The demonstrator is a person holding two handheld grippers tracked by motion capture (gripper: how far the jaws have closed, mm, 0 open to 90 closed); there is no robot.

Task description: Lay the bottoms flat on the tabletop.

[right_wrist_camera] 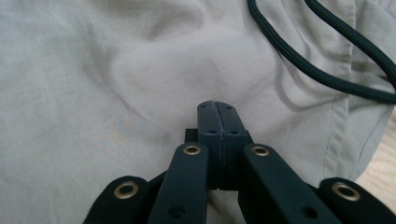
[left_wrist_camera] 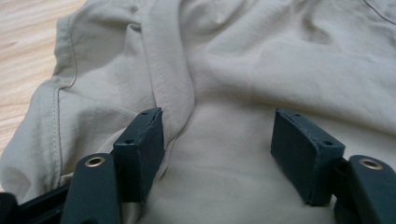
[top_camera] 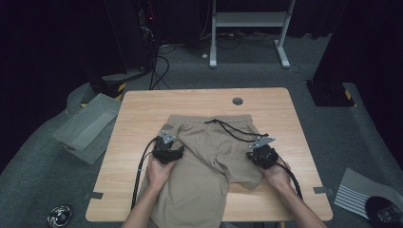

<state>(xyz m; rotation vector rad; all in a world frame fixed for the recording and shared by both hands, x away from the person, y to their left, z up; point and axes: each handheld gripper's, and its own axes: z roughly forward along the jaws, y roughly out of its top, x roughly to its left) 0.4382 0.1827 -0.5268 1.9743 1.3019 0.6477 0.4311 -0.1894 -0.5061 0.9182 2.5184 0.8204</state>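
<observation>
Beige shorts (top_camera: 209, 156) lie spread on the wooden table (top_camera: 138, 111), waistband to the far side, one leg hanging over the near edge. A black drawstring (top_camera: 233, 129) curls over the waistband. My left gripper (top_camera: 167, 151) rests on the shorts' left side and is open. In the left gripper view its pads (left_wrist_camera: 140, 149) stand wide apart over the shorts (left_wrist_camera: 261, 70), beside a raised seam fold (left_wrist_camera: 170, 84). My right gripper (top_camera: 261, 154) sits at the right leg. In the right gripper view it (right_wrist_camera: 218, 116) is shut, pads pressed together over the shorts (right_wrist_camera: 93, 93), with the drawstring (right_wrist_camera: 299, 56) just beyond.
A grey plastic bin (top_camera: 88, 126) sits on the floor left of the table. A round cable hole (top_camera: 237, 101) marks the table's far edge. A white desk frame (top_camera: 247, 19) stands behind, with cables on the floor. A striped sheet (top_camera: 356, 192) lies at right.
</observation>
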